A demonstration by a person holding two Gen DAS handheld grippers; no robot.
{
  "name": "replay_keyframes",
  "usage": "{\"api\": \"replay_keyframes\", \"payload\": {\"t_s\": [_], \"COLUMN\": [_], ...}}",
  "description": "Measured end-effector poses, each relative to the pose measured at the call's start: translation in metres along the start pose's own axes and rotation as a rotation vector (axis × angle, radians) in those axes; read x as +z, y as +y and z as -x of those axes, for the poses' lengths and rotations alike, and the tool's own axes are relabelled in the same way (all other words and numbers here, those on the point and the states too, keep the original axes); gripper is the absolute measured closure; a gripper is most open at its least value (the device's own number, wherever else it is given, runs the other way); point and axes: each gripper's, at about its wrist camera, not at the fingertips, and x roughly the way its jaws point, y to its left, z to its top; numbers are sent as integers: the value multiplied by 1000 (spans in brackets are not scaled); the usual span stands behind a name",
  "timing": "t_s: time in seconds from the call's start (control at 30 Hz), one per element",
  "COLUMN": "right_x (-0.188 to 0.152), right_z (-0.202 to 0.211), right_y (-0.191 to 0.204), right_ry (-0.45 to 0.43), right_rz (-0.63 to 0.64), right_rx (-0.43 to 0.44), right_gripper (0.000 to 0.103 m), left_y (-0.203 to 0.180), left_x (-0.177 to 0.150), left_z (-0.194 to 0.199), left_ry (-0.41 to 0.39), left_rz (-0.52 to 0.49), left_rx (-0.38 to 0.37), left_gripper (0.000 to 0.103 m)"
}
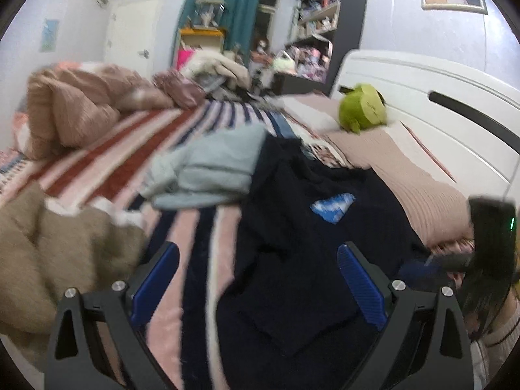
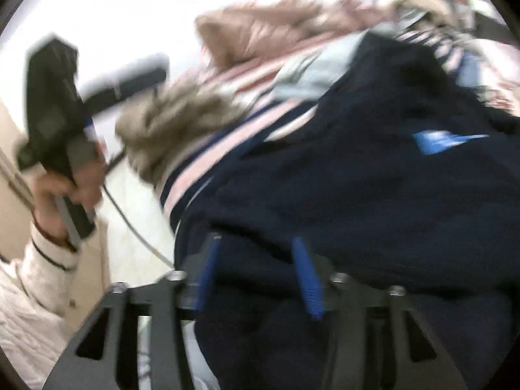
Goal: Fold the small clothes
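Observation:
A dark navy garment (image 1: 292, 227) with a light blue patch (image 1: 333, 206) lies spread on the striped bed; it also fills the right wrist view (image 2: 373, 195). My left gripper (image 1: 258, 279) is open and empty, hovering above the garment's near left edge. My right gripper (image 2: 256, 279) is open, its blue pads (image 2: 305, 279) right at the garment's near hem, with cloth between the fingers but not pinched. The right gripper's body shows at the right edge of the left wrist view (image 1: 487, 243). The left gripper, held in a hand, shows in the right wrist view (image 2: 55, 110).
A light blue-grey folded garment (image 1: 208, 169) lies beyond the navy one. A tan fluffy cloth (image 1: 55, 260) sits at the near left. A pink-brown duvet (image 1: 81, 104) is heaped far left. A green plush toy (image 1: 360, 107) and pink pillow (image 1: 406, 175) lie by the white headboard (image 1: 438, 97).

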Motion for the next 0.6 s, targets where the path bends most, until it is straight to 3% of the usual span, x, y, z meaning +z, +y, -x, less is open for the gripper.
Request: {"api": "replay_keyframes", "payload": {"t_s": [0.13, 0.23, 0.3, 0.33, 0.37, 0.4, 0.53, 0.6], "right_x": [-21, -45, -62, -69, -78, -86, -106, -112], "right_z": [65, 97, 111, 117, 120, 120, 117, 121], "right_y": [-35, -56, -70, -76, -81, -86, -93, -95], "right_ry": [-141, -170, -182, -187, -189, -188, -176, -182], "right_rz": [-118, -179, -239, -269, -301, -329, -376, -397], "right_rx": [-165, -293, -322, -320, -316, -317, -327, -316], "right_gripper": [44, 40, 39, 39, 39, 39, 39, 39], "left_y": [-9, -16, -20, -22, -24, -25, -21, -16], "left_x": [-19, -32, -40, -43, -47, -49, -46, -42], "left_z": [-35, -63, -76, -82, -88, -90, -73, -58], "left_ry": [110, 182, 225, 243, 261, 271, 211, 165], "left_rz": [0, 4, 2, 1, -5, -13, -22, -44], "left_rx": [-70, -81, -62, -56, -50, -37, -8, 67], "left_gripper": [7, 21, 44, 51, 71, 98, 101, 103]}}
